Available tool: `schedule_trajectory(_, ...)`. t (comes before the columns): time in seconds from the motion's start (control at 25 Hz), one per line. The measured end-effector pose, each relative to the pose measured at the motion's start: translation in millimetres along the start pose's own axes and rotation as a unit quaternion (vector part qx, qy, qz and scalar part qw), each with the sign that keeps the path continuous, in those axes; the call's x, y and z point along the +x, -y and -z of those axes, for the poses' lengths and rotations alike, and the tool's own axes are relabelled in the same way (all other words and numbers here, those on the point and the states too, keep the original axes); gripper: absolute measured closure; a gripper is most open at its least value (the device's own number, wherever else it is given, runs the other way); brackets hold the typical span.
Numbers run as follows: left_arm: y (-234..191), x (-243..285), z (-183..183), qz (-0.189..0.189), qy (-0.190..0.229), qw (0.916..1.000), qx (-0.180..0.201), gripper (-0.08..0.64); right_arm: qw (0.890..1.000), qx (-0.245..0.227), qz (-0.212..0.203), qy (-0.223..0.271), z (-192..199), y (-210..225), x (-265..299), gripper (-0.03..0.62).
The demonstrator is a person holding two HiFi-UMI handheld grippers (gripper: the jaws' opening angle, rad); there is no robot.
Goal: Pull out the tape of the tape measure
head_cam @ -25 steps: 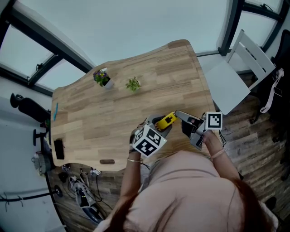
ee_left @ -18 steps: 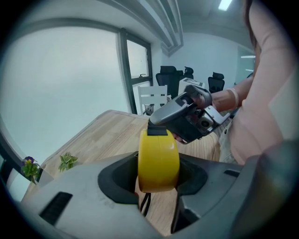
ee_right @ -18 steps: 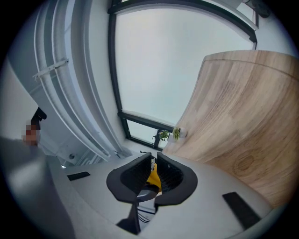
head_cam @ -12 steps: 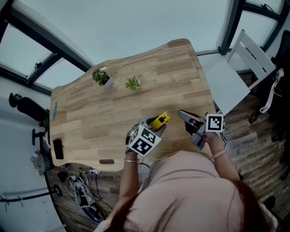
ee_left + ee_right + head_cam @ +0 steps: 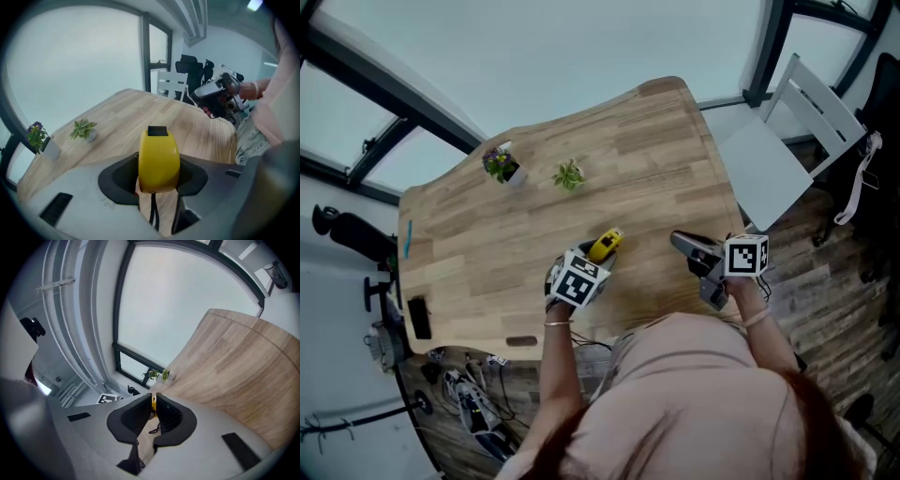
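Task's thing: yellow round-cased tape measure [image 5: 159,161], over the near edge of the pale wooden counter [image 5: 628,159]; no tape is drawn out.
Left tongs [image 5: 159,177]: clenched on the case's flat sides, a black cord dangling beneath.
Right tongs [image 5: 153,408]: closed to a slit, nothing gripped, well apart from the case near the counter's near right edge.
Handling: probably a hard, smooth, compact shell that could slip or twist; the blade likely thin, springy and keen to recoil.
Where to take hold: likely the blade's end hook; the black tab [image 5: 157,131] may be it or a lock, I cannot tell.
Containers: near the far left edge, a white square pot [image 5: 512,174] of purple flowers and a small round pot [image 5: 569,178] of green leaves.
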State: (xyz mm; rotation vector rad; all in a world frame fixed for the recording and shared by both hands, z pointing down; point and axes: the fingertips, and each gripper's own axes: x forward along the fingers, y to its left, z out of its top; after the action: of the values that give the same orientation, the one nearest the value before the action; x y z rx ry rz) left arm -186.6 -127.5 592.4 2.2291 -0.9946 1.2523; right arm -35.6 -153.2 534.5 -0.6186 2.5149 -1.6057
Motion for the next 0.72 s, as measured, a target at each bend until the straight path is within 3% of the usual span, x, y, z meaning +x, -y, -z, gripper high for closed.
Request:
schedule_trajectory(0.36,-17.1,28.9,22.2,0.019,-0.047,0.9984,-0.025,0.388,1.0,0.001,0.02,0.009,3.3,11.9,-3.4,0.575)
schedule_trajectory(0.72,-20.5,41.7,17.0,0.019,-0.06,0.998,-0.003,0.388,1.0,0.001,0.014,0.013,2.3,7.8,-2.4,0.575)
